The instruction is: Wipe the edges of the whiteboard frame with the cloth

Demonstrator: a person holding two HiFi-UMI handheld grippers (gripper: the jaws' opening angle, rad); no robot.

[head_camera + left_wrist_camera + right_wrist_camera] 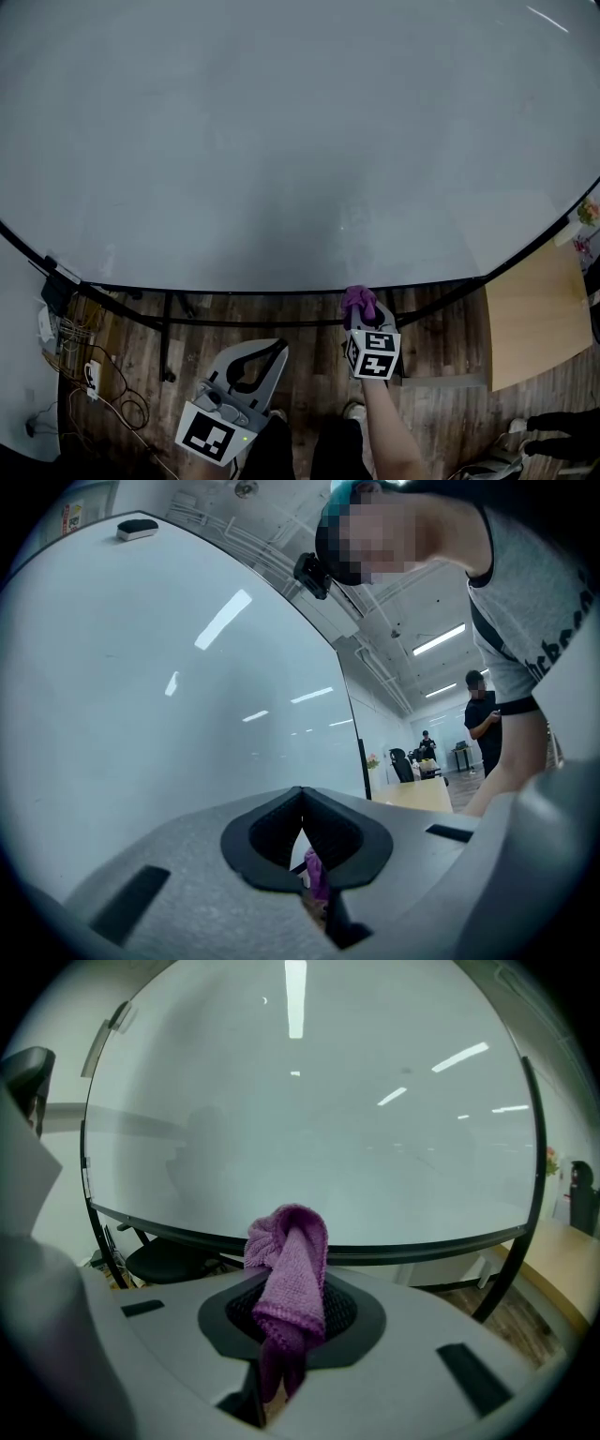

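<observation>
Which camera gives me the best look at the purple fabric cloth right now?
The right gripper view: the purple fabric cloth sits at its centre, bunched and clamped in the right gripper. The head view shows only a small tuft by the whiteboard's black bottom frame. The left gripper view shows a sliver past its jaws.

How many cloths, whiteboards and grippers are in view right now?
purple cloth: 1
whiteboard: 1
grippers: 2 (left gripper, jaws shut on nothing; right gripper, jaws shut on the purple cloth)
Total: 4
</observation>
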